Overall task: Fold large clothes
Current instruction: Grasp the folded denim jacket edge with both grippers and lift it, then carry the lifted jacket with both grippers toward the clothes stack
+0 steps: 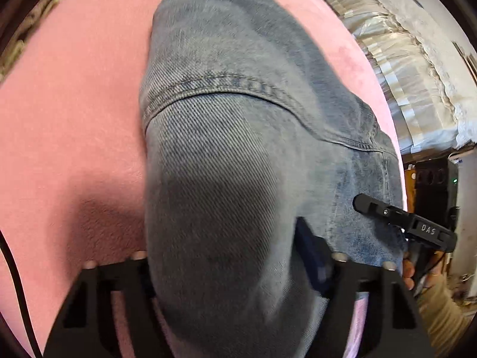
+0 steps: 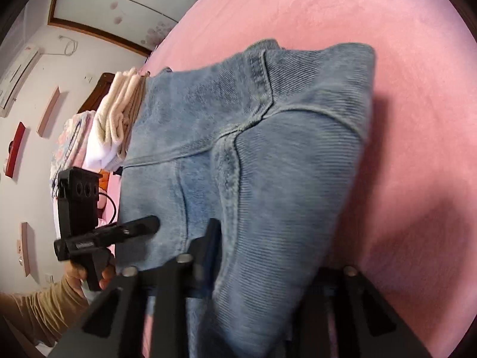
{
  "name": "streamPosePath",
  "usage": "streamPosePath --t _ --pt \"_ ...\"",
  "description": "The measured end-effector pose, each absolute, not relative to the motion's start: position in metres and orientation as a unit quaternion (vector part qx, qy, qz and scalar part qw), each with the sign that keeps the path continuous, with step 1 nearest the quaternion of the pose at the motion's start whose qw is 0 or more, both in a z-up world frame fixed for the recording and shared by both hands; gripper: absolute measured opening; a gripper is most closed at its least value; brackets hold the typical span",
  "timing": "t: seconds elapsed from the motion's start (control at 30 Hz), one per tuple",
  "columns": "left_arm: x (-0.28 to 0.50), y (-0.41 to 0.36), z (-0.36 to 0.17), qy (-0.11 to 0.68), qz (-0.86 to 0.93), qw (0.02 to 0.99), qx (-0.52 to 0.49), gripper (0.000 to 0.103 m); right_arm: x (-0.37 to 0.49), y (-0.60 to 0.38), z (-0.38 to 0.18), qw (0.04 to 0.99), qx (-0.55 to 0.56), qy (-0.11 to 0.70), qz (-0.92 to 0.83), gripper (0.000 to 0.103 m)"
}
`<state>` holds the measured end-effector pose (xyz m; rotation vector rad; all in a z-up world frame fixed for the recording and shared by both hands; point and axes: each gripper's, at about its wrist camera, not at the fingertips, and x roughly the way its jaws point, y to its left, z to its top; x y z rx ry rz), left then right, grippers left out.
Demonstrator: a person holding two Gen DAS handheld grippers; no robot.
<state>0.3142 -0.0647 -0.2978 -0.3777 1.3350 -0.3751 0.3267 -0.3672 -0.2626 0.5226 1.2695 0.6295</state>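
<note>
In the left wrist view, we found the denim jeans (image 1: 238, 137) already doubled over on the pink bed cover (image 1: 74, 113), running from six toward twelve o'clock; the left gripper (image 1: 226, 253) stood half open, pinching a thick fold. In the right wrist view, the right gripper (image 2: 262, 253) was clamped narrow on the jeans' near edge at six o'clock, so we judged further folds remained.

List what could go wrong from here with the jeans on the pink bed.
1. Both grippers, the left gripper and the right gripper, bite thick bunched denim of the jeans; a layer may slip out, skewing the fold.
2. The folded stack lies right beside the jeans and could be knocked.
3. The pink cover might get dragged along.
</note>
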Motion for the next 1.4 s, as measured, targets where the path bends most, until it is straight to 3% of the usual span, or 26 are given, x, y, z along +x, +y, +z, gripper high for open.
streamPosePath --t 0.03,0.13,0.4,0.63,0.97,1.2,1.4 --pt "0.311 -0.065 -0.291 0.604 -0.174 0.759 -0.168 0.049 0.324 -0.363 -0.255 0.733 0.232 0.572 0.285 0.02" --pt "0.3 -0.061 -0.267 0.588 -0.185 0.769 -0.169 0.039 0.313 -0.351 -0.229 0.75 0.215 0.56 0.278 0.018" --pt "0.248 -0.007 -0.189 0.575 -0.208 0.774 -0.166 0.039 0.258 -0.312 -0.162 0.744 0.229 0.556 0.291 0.017" --pt "0.223 0.088 -0.114 0.57 -0.189 0.784 -0.16 0.039 0.245 -0.223 -0.098 0.732 0.217 0.554 0.332 0.017" --pt "0.316 0.266 -0.014 0.514 -0.159 0.835 -0.118 0.039 0.347 -0.051 -0.014 0.745 0.2 0.492 0.404 0.017" --pt "0.433 0.367 -0.02 0.49 -0.143 0.855 -0.086 0.039 0.463 0.056 -0.026 0.755 0.215 0.471 0.402 0.017" --pt "0.503 0.42 -0.086 0.519 -0.122 0.84 -0.101 0.04 0.52 0.111 -0.075 0.762 0.198 0.495 0.368 0.019"
